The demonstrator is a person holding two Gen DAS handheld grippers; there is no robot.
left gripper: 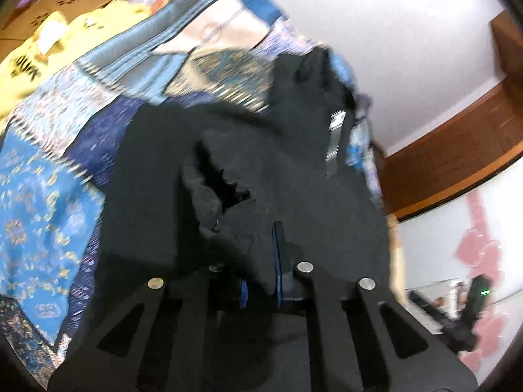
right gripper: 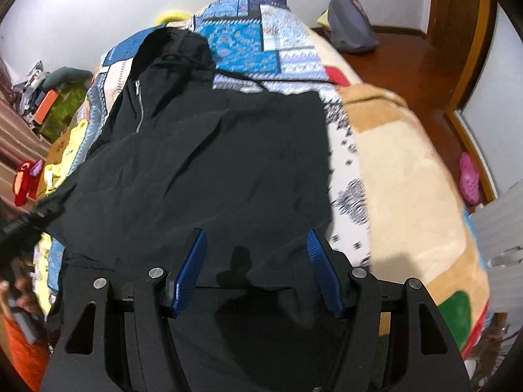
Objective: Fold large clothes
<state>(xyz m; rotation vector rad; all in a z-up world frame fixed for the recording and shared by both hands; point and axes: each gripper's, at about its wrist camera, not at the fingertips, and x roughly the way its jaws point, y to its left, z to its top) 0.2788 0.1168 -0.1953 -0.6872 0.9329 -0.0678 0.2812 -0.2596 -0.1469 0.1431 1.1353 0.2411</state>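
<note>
The black hooded jacket (right gripper: 209, 150) lies spread on the bed, on top of a patchwork quilt (right gripper: 261, 42). Its long axis runs away from both tools: hem nearest them, hood (right gripper: 178, 49) at the far end, the silver zipper (right gripper: 140, 104) running down from the collar. In the right wrist view the body lies fairly flat with shallow creases, and one side edge runs straight along the quilt's white patterned patch.

The left tool (left gripper: 276, 261) has its jaws pressed together on a fold of the jacket's black cloth, near a rumpled opening in the fabric; the cloth rises dark between the blue pads. This is the hand already engaged with the garment. The right tool (right gripper: 256, 271) hangs over the hem with its jaws spread, blue pads standing well apart, black cloth lying beneath and between them but not pinched. Its shadow falls on the fabric just ahead.

My reading is that the coming move turns on the right tool closing on the hem edge directly below it, so that both hands can carry the near end toward the hood along that long axis.

Beyond the jacket, a beige blanket (right gripper: 402, 170) covers the bed's side, a yellow garment (left gripper: 29, 62) lies off at the quilt's edge, and a pink shoe (right gripper: 469, 178) sits on the wooden floor (right gripper: 408, 52).
</note>
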